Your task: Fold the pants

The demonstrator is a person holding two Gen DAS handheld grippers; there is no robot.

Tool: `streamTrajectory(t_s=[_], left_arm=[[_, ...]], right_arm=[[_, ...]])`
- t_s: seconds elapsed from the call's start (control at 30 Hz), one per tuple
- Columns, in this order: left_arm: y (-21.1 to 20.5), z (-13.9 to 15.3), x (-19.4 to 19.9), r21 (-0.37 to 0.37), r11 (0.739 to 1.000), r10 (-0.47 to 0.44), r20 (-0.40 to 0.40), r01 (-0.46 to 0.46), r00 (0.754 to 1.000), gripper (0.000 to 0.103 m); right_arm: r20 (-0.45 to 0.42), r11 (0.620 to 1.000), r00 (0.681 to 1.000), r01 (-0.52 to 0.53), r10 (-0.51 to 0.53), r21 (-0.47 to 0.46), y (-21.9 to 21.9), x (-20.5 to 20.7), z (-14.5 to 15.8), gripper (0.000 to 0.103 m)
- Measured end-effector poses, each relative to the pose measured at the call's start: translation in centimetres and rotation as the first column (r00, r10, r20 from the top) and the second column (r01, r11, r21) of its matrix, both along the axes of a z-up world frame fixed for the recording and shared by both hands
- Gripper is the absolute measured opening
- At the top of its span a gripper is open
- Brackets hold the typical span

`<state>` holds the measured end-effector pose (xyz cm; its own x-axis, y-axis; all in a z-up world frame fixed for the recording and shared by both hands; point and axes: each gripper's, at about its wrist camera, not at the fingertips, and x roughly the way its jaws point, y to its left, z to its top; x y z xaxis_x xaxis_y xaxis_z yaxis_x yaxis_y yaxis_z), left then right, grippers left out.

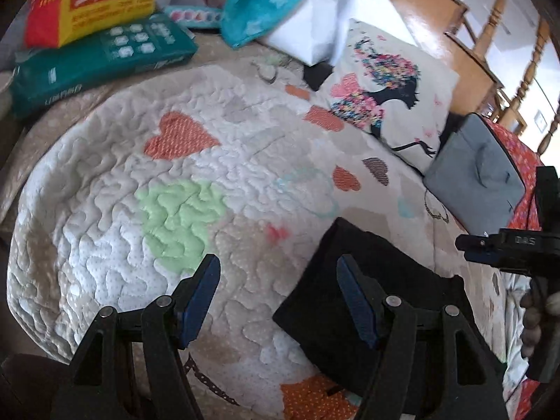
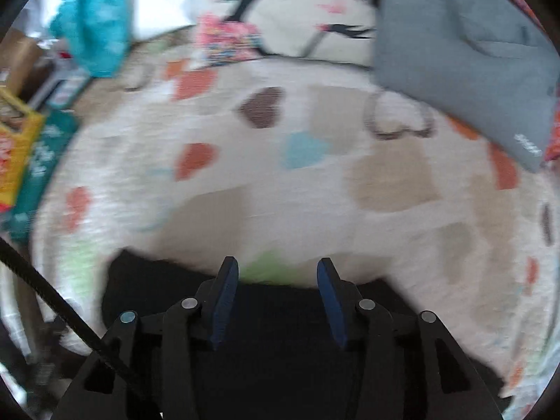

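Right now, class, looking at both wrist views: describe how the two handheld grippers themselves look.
The left gripper and right gripper match: black angular plastic linkages with round silver pivot pins and flat dark-blue finger pads. The left view shows white lettering on the right tool's black body. A black braided cable crosses the right view. No sleeves are visible.

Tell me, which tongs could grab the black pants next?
Probably the right tongs. They stand open with the folded black pants directly beneath them. The left tongs are open too, but mostly over the quilt, with the pants off to one side.
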<state>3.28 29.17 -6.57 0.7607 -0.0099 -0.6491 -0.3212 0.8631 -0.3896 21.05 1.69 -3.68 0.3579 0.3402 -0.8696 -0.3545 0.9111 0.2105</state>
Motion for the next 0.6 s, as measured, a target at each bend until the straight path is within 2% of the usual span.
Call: streamTrajectory(t_s=[0.07, 0.13, 0.23, 0.27, 0.33, 0.37, 0.4, 0.47, 0.5, 0.57, 0.6], left_arm=[[-0.3, 0.3, -0.2, 0.025, 1.0, -0.008, 0.015, 0.007, 1.0, 0.068], [-0.5, 0.1, -0.2, 0.021, 0.999, -0.031, 0.017, 0.03, 0.999, 0.068], [-1.5, -0.6, 0.4, -0.009, 0.995, -0.098, -0.008, 0.098, 0.995, 0.068], [-2.1, -0.8, 0.6, -0.021, 0.992, -0.126, -0.018, 0.126, 0.992, 0.068], [-3.7, -1.3, 1.1, -0.034, 0.981, -0.193, -0.04, 0.191, 0.98, 0.068], [-4.3, -1.4, 1.3, -0.034, 0.976, -0.217, -0.048, 0.216, 0.975, 0.068], [-5.7, -1.6, 1.6, -0.024, 0.965, -0.264, -0.065, 0.263, 0.962, 0.068], [-8.2, -1.4, 1.8, 0.021, 0.941, -0.335, -0.096, 0.339, 0.937, 0.068], [-10.1, -1.0, 1.9, 0.031, 0.917, -0.393, -0.107, 0.398, 0.913, 0.068], [-12.9, -0.4, 2.1, 0.004, 0.872, -0.485, -0.119, 0.489, 0.866, 0.068], [-14.1, -0.1, 2.1, 0.001, 0.855, -0.515, -0.124, 0.519, 0.848, 0.068]], right_arm=[[0.0, 0.999, 1.0, 0.01, -0.01, 0.052, -0.5, -2.0, -0.1, 0.051], [-0.014, 0.991, 0.998, 0.069, -0.068, 0.112, -3.1, -4.3, -0.7, 0.051], [-0.015, 0.96, 0.975, 0.221, -0.222, 0.174, -10.1, -8.2, -1.4, 0.051], [0.005, 0.94, 0.955, 0.29, -0.296, 0.181, -13.5, -10.0, -1.4, 0.051], [0.044, 0.888, 0.901, 0.415, -0.431, 0.198, -19.3, -13.3, -0.9, 0.052], [0.056, 0.849, 0.862, 0.483, -0.504, 0.213, -22.3, -15.1, -0.8, 0.055], [0.063, 0.792, 0.804, 0.563, -0.591, 0.237, -25.9, -17.5, -0.8, 0.057], [0.049, 0.698, 0.718, 0.656, -0.695, 0.288, -30.7, -20.7, -1.2, 0.061], [0.03, 0.652, 0.68, 0.689, -0.733, 0.318, -32.6, -22.0, -1.7, 0.063], [-0.035, 0.562, 0.616, 0.739, -0.787, 0.372, -35.7, -24.3, -3.6, 0.063], [-0.06, 0.541, 0.605, 0.748, -0.794, 0.385, -36.4, -24.7, -4.4, 0.063]])
